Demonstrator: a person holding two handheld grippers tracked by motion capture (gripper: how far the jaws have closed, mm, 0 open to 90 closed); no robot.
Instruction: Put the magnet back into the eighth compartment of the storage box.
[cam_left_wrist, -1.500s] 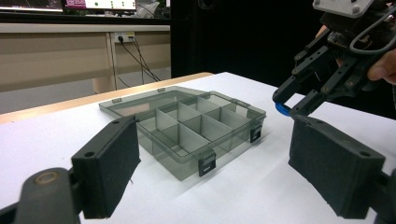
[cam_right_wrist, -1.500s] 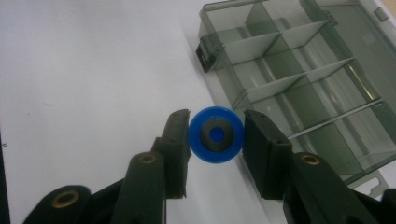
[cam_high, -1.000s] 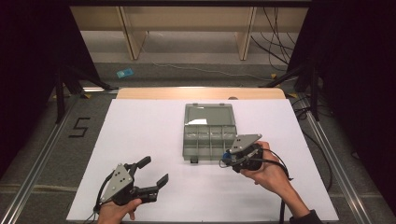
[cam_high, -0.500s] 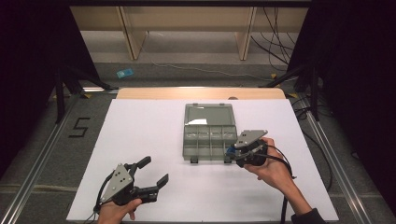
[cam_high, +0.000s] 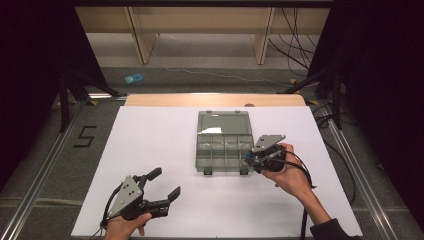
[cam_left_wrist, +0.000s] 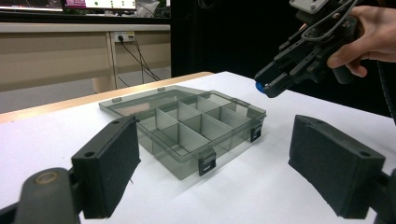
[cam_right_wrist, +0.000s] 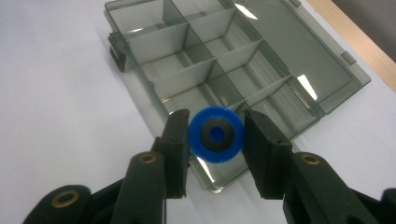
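Note:
A smoky grey compartment box (cam_high: 223, 142) lies open on the white table, its lid (cam_high: 223, 122) folded flat behind it and its compartments bare. My right gripper (cam_high: 248, 159) hovers over the box's near right corner, shut on a round blue part (cam_right_wrist: 216, 134) with a dark centre; the left gripper view shows the blue part (cam_left_wrist: 259, 87) at the jaw tips above the box (cam_left_wrist: 187, 128). My left gripper (cam_high: 165, 184) rests low at the table's near left, open and holding nothing, well short of the box.
The white table (cam_high: 150, 145) ends in a wooden strip (cam_high: 215, 100) at the far edge. Two black latches (cam_high: 207, 171) stick out from the box's near side. A cable (cam_high: 305, 175) trails from the right gripper. Dark stands flank the table on both sides.
The right gripper has carried the blue part a little forward and up, from beside the box's near right corner to over it. The left gripper has stayed put.

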